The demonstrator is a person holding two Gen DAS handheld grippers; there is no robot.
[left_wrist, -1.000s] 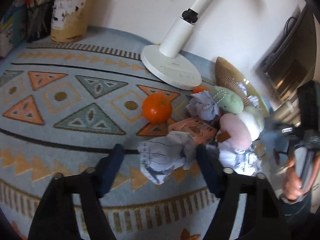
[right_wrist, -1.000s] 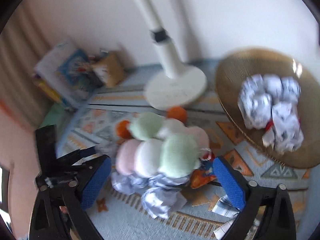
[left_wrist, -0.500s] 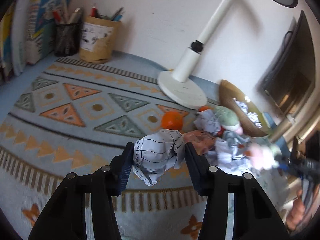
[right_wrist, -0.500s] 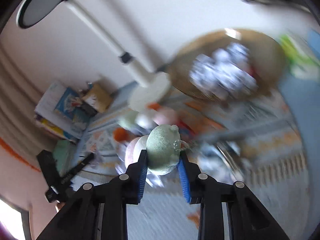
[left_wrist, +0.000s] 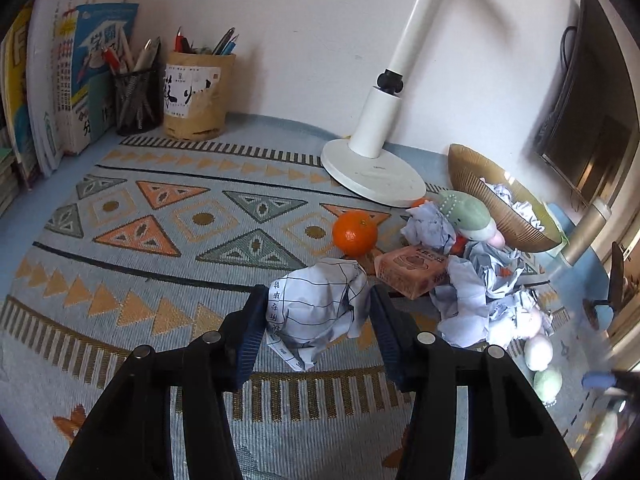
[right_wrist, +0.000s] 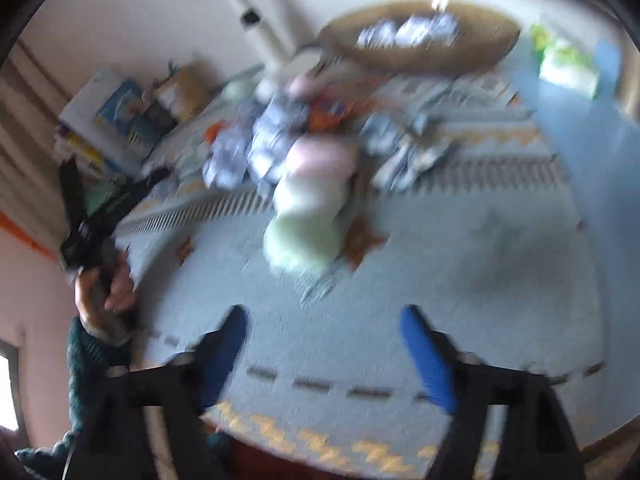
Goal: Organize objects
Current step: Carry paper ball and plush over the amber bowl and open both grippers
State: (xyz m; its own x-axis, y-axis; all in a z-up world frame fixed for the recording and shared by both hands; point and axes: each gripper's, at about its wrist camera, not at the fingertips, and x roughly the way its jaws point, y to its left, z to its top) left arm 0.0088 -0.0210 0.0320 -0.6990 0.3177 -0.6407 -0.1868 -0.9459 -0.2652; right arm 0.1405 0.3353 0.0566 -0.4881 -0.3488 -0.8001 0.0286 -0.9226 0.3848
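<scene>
My left gripper (left_wrist: 318, 316) is shut on a crumpled ball of lined paper (left_wrist: 320, 312), held just above the patterned mat (left_wrist: 160, 248). Beyond it lie an orange (left_wrist: 355, 233), a pink box (left_wrist: 414, 276), more crumpled paper (left_wrist: 472, 292) and a green plush head (left_wrist: 466, 216). In the blurred right wrist view my right gripper (right_wrist: 322, 318) is opening with nothing between its blue pads. A pink, white and green plush string (right_wrist: 310, 204) lies on the mat just ahead of it. A golden bowl (right_wrist: 480, 52) at the back holds several paper balls.
A white lamp base (left_wrist: 372, 172) stands at the back of the mat, next to the golden bowl (left_wrist: 480, 204). Two pen holders (left_wrist: 194, 96) and upright books (left_wrist: 80, 80) fill the far left corner. A hand (right_wrist: 100, 292) carries the left gripper at the left.
The left gripper shut on the paper ball and lifted it off the mat. The right gripper pinched the green end of the plush string, dragged it toward the mat's near edge, then let go.
</scene>
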